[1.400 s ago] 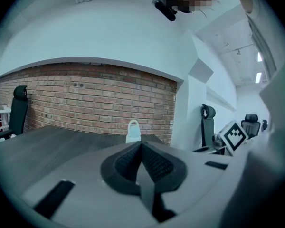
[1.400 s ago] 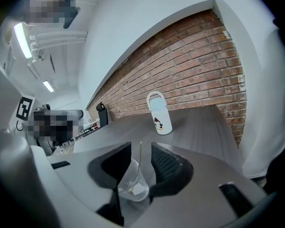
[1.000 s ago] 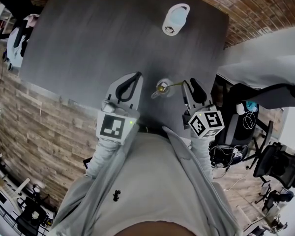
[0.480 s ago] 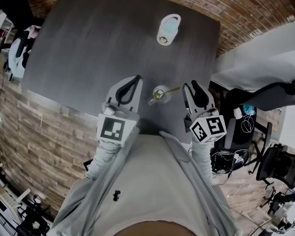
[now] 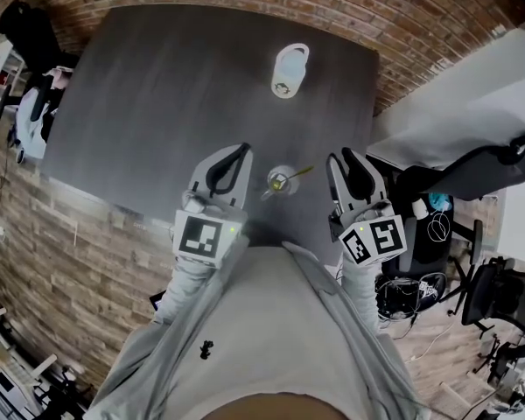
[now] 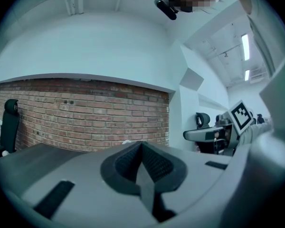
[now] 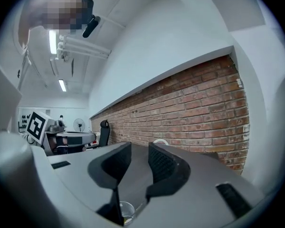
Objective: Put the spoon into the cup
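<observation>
The right gripper [image 5: 343, 157] has let go and backed off, fingers parted and empty; the spoon [image 5: 299, 173] now leans in the glass cup [image 5: 280, 182], just left of those fingers. The left gripper [image 5: 241, 149] is pinched together on nothing, so the task looks done

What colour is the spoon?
The spoon looks gold or yellowish; the head view shows it best.

Cup [image 7: 126, 213] half hidden behind right tongs [image 7: 139, 149].
</observation>
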`<state>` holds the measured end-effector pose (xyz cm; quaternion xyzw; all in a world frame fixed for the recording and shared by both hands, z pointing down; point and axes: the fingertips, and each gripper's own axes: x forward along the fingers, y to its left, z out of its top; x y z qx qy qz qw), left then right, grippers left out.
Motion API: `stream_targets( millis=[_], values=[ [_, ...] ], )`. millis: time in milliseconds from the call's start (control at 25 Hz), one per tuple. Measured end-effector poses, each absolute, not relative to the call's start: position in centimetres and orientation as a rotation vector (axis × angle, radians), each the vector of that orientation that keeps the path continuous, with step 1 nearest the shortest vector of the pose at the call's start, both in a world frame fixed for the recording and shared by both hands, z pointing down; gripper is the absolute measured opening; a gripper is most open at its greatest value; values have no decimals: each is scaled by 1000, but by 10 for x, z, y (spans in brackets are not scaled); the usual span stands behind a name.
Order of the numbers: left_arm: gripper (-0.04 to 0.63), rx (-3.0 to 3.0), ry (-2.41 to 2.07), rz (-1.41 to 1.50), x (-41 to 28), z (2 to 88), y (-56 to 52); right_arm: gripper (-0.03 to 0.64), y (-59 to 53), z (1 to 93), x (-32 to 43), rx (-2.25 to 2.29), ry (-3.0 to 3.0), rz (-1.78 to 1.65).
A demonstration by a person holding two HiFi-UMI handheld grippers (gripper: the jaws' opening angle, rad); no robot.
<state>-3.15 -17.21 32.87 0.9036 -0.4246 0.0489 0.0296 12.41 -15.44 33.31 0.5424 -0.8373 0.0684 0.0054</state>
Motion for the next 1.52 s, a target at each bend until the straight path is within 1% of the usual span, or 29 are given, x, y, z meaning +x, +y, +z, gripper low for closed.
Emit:
stream_targets(
  millis=[400, 640, 1120, 1520],
  values=[
    [20, 2816, -1288, 151, -26, 321, -175, 121, -145, 318, 128, 1730, -2643, 150],
    [20, 2813, -1283, 155, -23, 320, -175, 108, -141, 314, 131, 1735, -2645, 135],
    [20, 2815, -1301, 169, -21, 326, -177, 21, -135, 311, 138, 1737, -2645, 114],
    [20, 2796, -1303, 170, -16, 329, -182, 15, -136, 317, 144, 1745, -2640, 126]
  ],
)
